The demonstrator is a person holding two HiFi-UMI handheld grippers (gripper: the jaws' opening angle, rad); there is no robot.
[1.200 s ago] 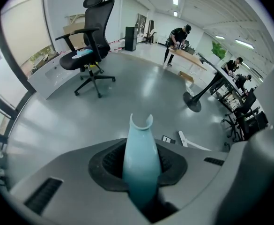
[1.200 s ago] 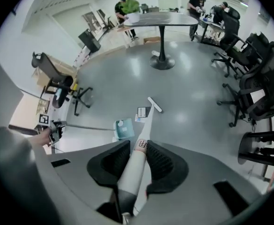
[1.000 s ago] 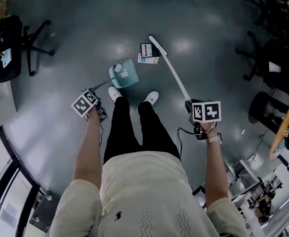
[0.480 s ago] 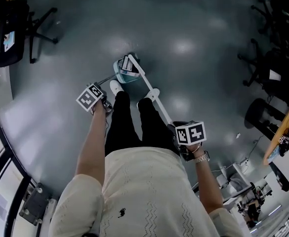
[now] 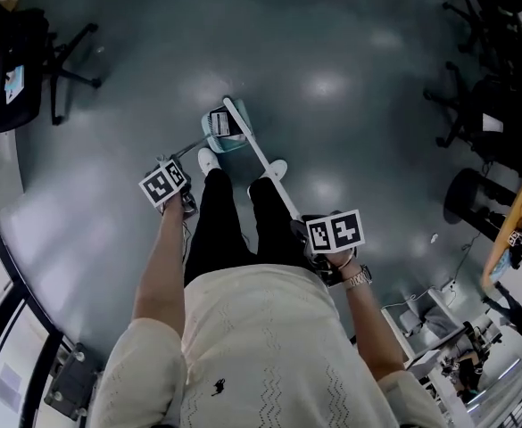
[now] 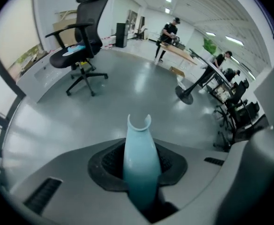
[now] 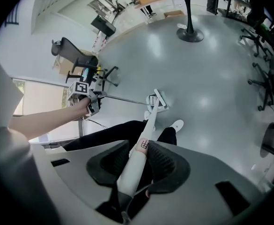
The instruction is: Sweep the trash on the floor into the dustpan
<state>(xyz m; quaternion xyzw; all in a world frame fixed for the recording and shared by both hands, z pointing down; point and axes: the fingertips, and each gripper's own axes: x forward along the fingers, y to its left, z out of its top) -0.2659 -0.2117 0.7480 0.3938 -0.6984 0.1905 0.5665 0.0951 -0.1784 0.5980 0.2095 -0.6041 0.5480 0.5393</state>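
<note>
**Broom head at the dustpan, both grippers clamped**

Head view: We are standing on the grey floor (image 5: 350, 52) and looking down past our legs. Our left gripper (image 5: 178, 196) is holding the thin handle (image 5: 189, 148) of the teal dustpan (image 5: 212, 143). The dustpan is resting on the floor just ahead of one white shoe (image 5: 208, 160). Our right gripper (image 5: 321, 250) is gripping the white broom (image 5: 265, 159). Its shaft is running diagonally up and left across our legs, and its head is reaching the dustpan. The trash (image 5: 220, 123), a small printed packet, is lying on the dustpan and touching the broom head. A black chair (image 5: 15, 69) is standing well apart at the left.

Left gripper view: The jaws are clamping the pale blue end of the handle (image 6: 137, 144). It is sticking up between the dark pads (image 6: 106, 162) with no gap on either side. Beyond it, the chair (image 6: 83, 41) is standing on the floor, and people (image 6: 167, 32) are standing far off.

Right gripper view: The jaws are pressing on the broom (image 7: 141, 156) from both sides. The shaft is running away from us to its head at the dustpan (image 7: 151, 99). We cannot make out the trash clearly here. At the left, the left gripper (image 7: 87, 101) is holding the thin handle that leads to the dustpan.
</note>
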